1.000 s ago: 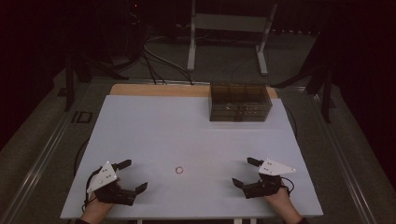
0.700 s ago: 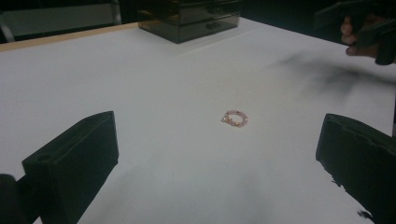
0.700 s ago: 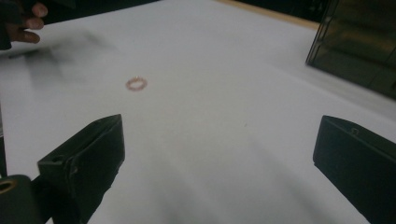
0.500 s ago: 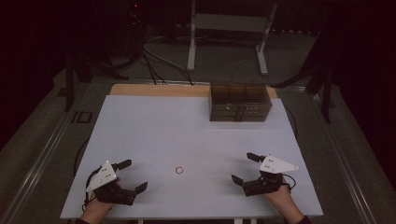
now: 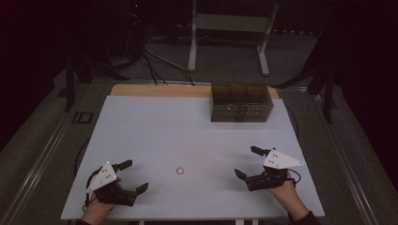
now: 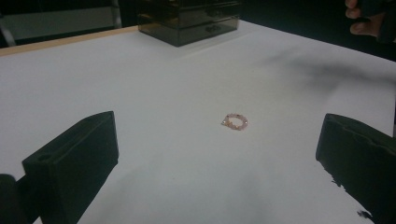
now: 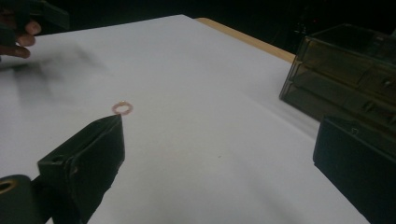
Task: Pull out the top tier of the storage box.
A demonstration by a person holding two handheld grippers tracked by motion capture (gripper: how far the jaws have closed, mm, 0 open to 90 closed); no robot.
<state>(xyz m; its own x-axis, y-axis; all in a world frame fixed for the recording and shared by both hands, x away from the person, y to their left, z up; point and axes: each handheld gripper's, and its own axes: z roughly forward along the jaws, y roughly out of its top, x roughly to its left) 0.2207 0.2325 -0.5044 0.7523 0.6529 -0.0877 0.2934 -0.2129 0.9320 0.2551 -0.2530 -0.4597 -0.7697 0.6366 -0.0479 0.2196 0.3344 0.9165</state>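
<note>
Meanwhile, a small pink beaded ring (image 5: pixel 179 170) is lying flat on the white table (image 5: pixel 187 126), between two hand-held grippers and near the front edge. Both the left gripper (image 5: pixel 132 176) and the right gripper (image 5: pixel 248 162) are hovering with jaws spread wide and gripping nothing. A dark drawer box (image 5: pixel 241 103) is sitting well apart at the far side. Being so thin and low, the ring is likely to skid away or slip out if the jaws are closing off-centre.

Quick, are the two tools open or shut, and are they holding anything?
Left tool: open, holding nothing; the small pink ring lies apart on the table.
Right tool: open, holding nothing.
</note>
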